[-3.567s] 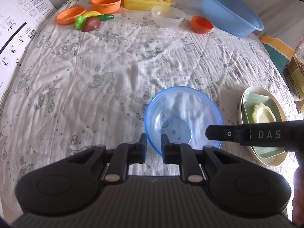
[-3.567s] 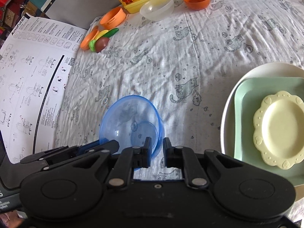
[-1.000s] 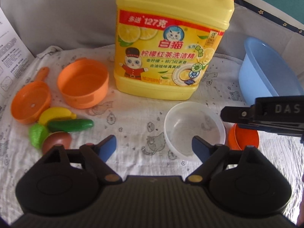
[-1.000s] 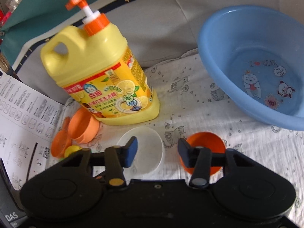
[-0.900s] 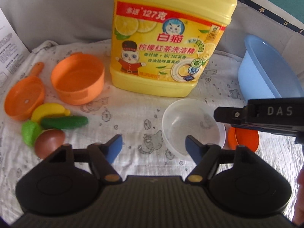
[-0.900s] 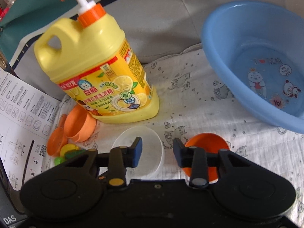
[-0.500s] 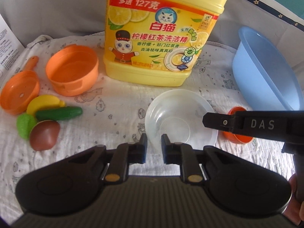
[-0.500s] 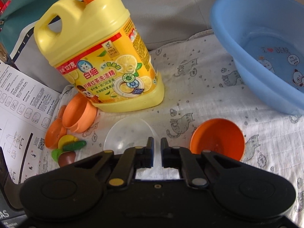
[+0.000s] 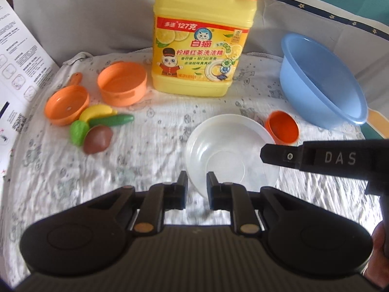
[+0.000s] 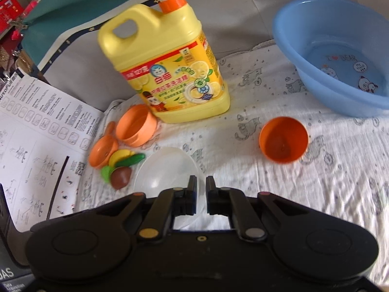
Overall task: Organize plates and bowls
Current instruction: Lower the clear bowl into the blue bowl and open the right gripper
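Here both tongs, left [image 9: 196,187] and right [image 10: 200,196], pinch the clear bowl's [image 9: 231,155] near rim, so lifting level and together should keep it from twisting free.

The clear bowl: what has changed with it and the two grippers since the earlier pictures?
Both grippers left the blue bowl and moved to the far end of the cloth. There the jaws of the left gripper and right gripper closed on the rim of the clear bowl, which now appears tilted off the cloth. The detergent jug, orange bowl and toy food stayed.
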`<state>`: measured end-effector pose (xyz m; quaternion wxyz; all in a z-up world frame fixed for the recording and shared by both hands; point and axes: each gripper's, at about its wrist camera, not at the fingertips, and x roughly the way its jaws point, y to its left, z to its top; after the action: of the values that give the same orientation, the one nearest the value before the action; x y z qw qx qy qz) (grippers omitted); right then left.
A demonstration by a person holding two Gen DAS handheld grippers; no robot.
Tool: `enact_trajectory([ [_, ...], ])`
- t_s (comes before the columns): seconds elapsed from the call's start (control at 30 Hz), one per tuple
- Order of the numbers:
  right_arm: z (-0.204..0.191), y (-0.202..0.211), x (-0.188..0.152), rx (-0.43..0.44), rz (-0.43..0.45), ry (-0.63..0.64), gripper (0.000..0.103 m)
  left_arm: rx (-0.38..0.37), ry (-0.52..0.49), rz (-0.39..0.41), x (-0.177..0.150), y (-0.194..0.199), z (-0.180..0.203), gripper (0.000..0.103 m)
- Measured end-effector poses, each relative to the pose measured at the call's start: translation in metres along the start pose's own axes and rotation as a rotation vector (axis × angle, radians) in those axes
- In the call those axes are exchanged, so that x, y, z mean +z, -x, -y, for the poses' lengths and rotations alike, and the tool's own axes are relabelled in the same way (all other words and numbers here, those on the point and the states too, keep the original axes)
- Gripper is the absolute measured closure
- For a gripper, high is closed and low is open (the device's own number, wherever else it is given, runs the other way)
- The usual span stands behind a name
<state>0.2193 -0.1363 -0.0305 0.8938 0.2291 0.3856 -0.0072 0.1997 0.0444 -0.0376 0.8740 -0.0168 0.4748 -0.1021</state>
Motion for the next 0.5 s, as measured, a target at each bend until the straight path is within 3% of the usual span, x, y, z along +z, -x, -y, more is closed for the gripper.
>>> enact_trajectory([
  [0.5, 0.007, 0.090, -0.084, 0.045, -0.010, -0.035, 0.095, -0.029, -0.029, -0.015, -0.089, 0.085, 0.020, 0.088],
])
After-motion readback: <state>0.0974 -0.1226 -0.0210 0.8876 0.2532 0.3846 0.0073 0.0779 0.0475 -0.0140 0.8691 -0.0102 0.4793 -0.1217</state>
